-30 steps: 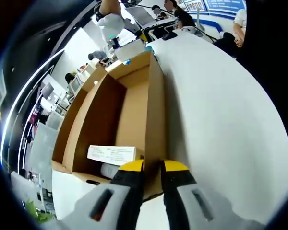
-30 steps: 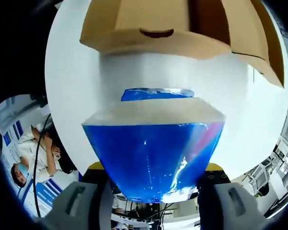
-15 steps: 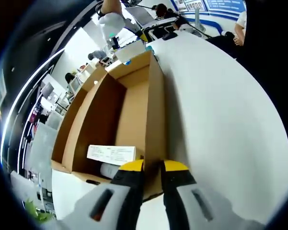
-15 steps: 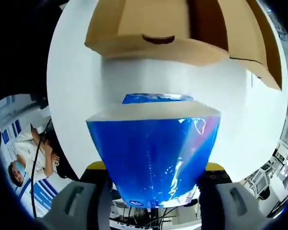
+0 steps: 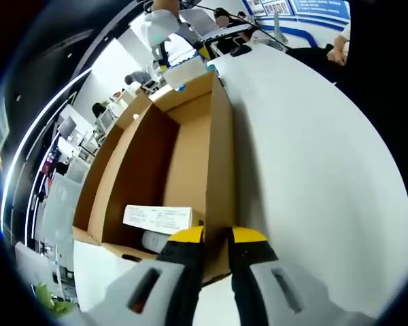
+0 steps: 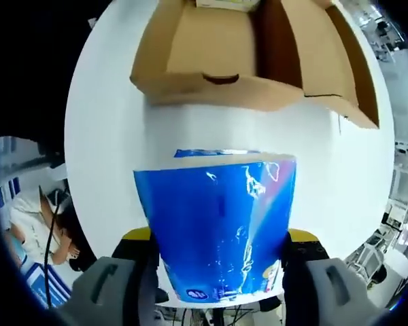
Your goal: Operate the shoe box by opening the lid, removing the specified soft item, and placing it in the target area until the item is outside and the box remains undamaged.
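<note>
The blue plastic-wrapped pack (image 6: 217, 224) sits in the lower middle of the right gripper view, out of the shoe box (image 6: 258, 58) and pinched between the two jaws of the right hand-held gripper (image 6: 219, 239), whose yellow tips peek out at either side of it. The white surface (image 6: 102, 136) lies behind it, and a blue sliver just above the pack's top edge looks like its reflection there. I cannot tell whether the pack already rests on the surface or hangs just off it.

The wrapper is glossy and the contents look soft, so the likely trouble is slippage: if the jaws ease off while the pack is still above the surface, it may drop or tumble away from the target area. A hard squeeze could crease or split the film.

The shoe box stands open in the upper part of that view, near the pack, its front flap (image 6: 217, 81) facing it. A careless swing of the pack could knock the flap.

In the left gripper view the left hand-held gripper (image 5: 216, 238), at the bottom centre, pinches the near end of the box's side wall (image 5: 219, 163), jaws nearly pressed together. Pulling or twisting from there could bend or tear the cardboard. A white label (image 5: 158, 219) lies inside the box, at lower left.
</note>
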`<state>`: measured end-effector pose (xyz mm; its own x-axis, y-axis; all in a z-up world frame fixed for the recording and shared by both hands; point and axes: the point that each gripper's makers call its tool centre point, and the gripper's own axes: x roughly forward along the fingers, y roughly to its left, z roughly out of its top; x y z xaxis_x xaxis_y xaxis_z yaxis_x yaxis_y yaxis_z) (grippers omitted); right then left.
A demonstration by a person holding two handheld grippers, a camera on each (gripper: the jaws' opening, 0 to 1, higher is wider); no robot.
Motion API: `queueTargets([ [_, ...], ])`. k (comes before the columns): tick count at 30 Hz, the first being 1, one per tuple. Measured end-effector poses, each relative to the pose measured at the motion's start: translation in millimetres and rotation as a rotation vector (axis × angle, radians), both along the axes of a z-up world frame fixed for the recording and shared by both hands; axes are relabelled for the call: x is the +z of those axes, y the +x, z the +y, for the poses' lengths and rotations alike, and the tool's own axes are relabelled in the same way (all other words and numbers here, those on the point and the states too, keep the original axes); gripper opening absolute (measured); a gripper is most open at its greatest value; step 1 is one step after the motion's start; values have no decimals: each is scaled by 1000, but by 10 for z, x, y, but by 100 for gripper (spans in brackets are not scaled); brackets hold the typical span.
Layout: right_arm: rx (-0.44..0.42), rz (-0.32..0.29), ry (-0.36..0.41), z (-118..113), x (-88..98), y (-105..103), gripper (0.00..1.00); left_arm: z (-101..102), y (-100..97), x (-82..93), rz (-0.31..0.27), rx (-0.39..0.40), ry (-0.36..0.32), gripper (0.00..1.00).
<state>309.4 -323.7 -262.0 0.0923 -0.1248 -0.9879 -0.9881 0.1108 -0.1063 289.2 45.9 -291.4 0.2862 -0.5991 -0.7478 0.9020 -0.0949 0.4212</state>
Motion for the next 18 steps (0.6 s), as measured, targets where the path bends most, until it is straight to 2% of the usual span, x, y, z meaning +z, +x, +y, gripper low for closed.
queueTargets([
  [6, -37, -29, 65, 89, 24, -43, 75, 2, 2, -1, 0, 0, -1, 13],
  [18, -104, -52, 93, 158, -3, -66, 73, 12, 6, 3, -1, 0, -1, 13],
])
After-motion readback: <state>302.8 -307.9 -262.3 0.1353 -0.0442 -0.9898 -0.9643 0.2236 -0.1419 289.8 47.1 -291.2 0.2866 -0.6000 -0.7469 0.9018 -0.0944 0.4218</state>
